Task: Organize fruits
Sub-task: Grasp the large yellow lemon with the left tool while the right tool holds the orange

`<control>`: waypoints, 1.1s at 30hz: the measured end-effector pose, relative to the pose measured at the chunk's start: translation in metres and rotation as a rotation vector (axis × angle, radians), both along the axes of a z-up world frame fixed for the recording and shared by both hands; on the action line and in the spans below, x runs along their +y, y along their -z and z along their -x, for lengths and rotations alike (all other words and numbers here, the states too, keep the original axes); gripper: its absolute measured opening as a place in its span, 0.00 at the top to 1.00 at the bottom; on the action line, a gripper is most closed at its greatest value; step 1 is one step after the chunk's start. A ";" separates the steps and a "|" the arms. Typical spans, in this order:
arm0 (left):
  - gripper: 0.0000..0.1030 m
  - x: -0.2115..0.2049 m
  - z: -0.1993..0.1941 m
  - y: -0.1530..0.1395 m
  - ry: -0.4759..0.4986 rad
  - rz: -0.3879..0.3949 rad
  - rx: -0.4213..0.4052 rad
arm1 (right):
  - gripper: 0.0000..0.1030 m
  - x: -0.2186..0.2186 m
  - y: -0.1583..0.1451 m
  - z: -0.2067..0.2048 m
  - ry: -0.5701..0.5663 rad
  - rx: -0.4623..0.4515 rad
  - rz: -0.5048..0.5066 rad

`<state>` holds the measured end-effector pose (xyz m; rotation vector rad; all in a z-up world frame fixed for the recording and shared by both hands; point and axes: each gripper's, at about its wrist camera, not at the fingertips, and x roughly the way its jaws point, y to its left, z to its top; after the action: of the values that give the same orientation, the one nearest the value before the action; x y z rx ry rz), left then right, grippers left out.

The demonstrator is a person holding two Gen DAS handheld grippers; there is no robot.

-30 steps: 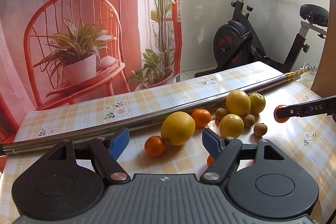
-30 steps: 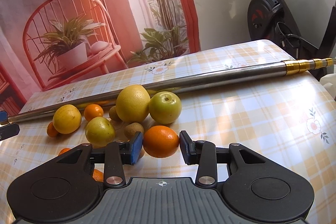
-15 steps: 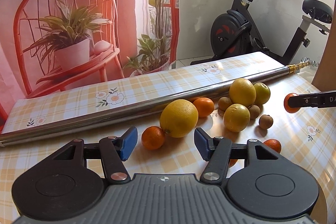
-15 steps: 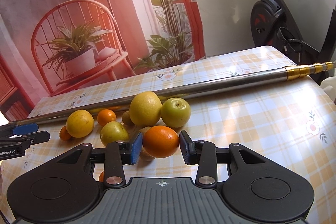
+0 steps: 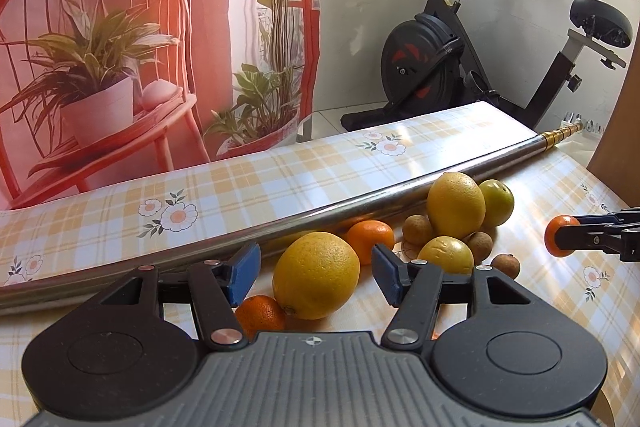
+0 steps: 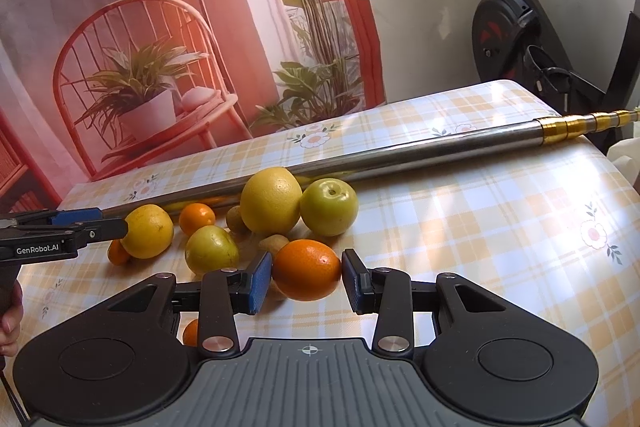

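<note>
My left gripper [image 5: 316, 275] is open around a big yellow citrus [image 5: 316, 275] that rests on the checked tablecloth [image 5: 240, 195]. Both blue pads stand a little off its sides. A small orange [image 5: 260, 315] lies just in front of it and another [image 5: 370, 241] behind it. In the right wrist view my right gripper [image 6: 307, 281] is shut on an orange [image 6: 307, 270]. That orange [image 5: 560, 235] also shows at the right edge of the left wrist view. The left gripper [image 6: 80, 227] reaches in from the left beside the yellow citrus [image 6: 146, 231].
A long metal pole [image 5: 360, 203] lies across the table behind the fruit. In the pile are a large yellow fruit [image 5: 456, 205], a green apple [image 5: 496, 202], a smaller yellow fruit [image 5: 446, 255] and several small brown fruits [image 5: 506, 265]. An exercise bike [image 5: 440, 67] stands beyond.
My left gripper has moved forward and down to the big yellow citrus, and its jaws have narrowed around it. The right gripper keeps its hold on the orange.
</note>
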<state>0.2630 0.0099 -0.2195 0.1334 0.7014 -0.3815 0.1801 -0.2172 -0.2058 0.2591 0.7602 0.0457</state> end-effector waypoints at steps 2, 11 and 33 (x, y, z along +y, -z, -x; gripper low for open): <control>0.38 -0.003 -0.005 0.003 0.005 -0.021 0.000 | 0.65 -0.001 0.000 0.000 0.003 -0.002 -0.001; 0.32 0.003 -0.025 0.016 -0.013 0.006 0.079 | 0.65 -0.001 0.000 -0.001 -0.001 -0.001 -0.002; 0.42 -0.009 -0.009 0.022 0.072 -0.124 0.089 | 0.65 -0.003 0.004 0.003 0.008 0.000 -0.029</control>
<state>0.2724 0.0011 -0.2411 0.2603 0.8099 -0.4145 0.1774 -0.2203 -0.2099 0.2896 0.7584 0.0488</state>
